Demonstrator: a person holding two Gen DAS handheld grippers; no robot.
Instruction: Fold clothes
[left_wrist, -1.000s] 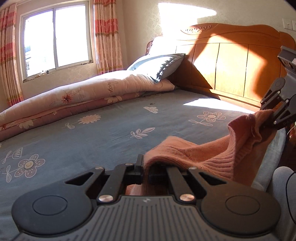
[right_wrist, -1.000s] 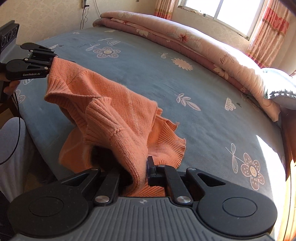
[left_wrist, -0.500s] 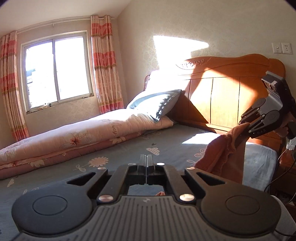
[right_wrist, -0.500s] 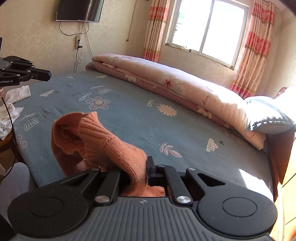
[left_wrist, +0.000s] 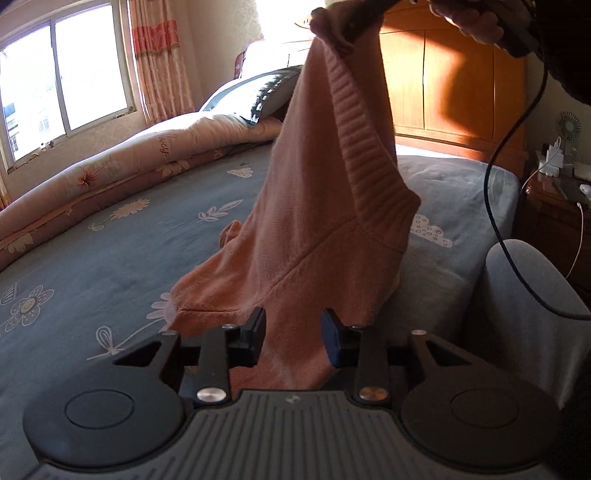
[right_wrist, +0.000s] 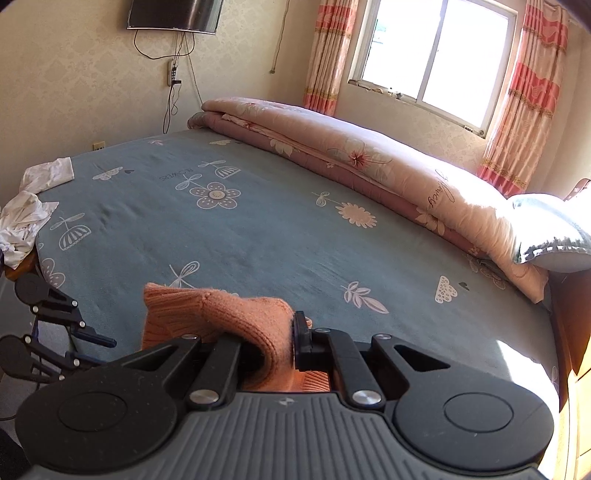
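Sweater (left_wrist: 325, 206) hanging over bed edge (left_wrist: 476, 206), right fingers (right_wrist: 301, 341) clamped on it, left fingers (left_wrist: 255, 332) just parted astride its hem.

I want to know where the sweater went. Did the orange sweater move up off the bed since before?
Yes. The orange sweater has risen: earlier it slumped low on the blue bedsheet, now its top hangs as high as the headboard.

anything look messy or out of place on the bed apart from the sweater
Yes: crumpled white clothes lie bunched at the bed's far corner, partly spilling over its edge. Everything else, including the rolled quilt, looks tidy.
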